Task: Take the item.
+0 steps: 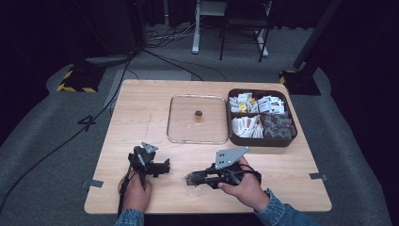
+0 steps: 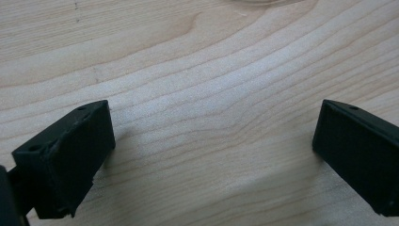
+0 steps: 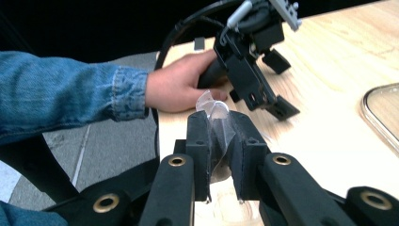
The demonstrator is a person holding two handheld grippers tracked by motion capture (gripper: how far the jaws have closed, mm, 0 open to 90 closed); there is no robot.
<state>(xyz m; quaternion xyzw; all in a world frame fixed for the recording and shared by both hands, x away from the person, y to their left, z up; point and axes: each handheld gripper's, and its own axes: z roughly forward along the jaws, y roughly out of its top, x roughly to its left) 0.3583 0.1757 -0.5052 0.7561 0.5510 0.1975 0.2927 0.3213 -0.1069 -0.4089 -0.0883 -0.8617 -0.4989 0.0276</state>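
Note:
My right gripper [image 1: 190, 178] lies low over the table's near edge, shut on a crumpled piece of clear plastic [image 3: 217, 123] pinched between its jaws; in the high view the clear plastic [image 1: 193, 189] hangs just below the jaw tips. My left gripper [image 1: 163, 167] rests on the wood to its left, a hand's width away. Its black fingers [image 2: 70, 157] stand wide apart over bare wood, and the left gripper [image 2: 211, 155] holds nothing. The right gripper view looks past the right gripper [image 3: 219, 120] to the left gripper [image 3: 282, 84] and the hand holding it.
A square glass lid [image 1: 183, 127] with a small gold knob [image 1: 198, 114] lies at the table's middle. Right of it stands a brown compartment box [image 1: 291, 134] with several packets. The lid's rim [image 3: 376, 115] shows at the right of the right gripper view. A denim sleeve [image 3: 61, 99] reaches in.

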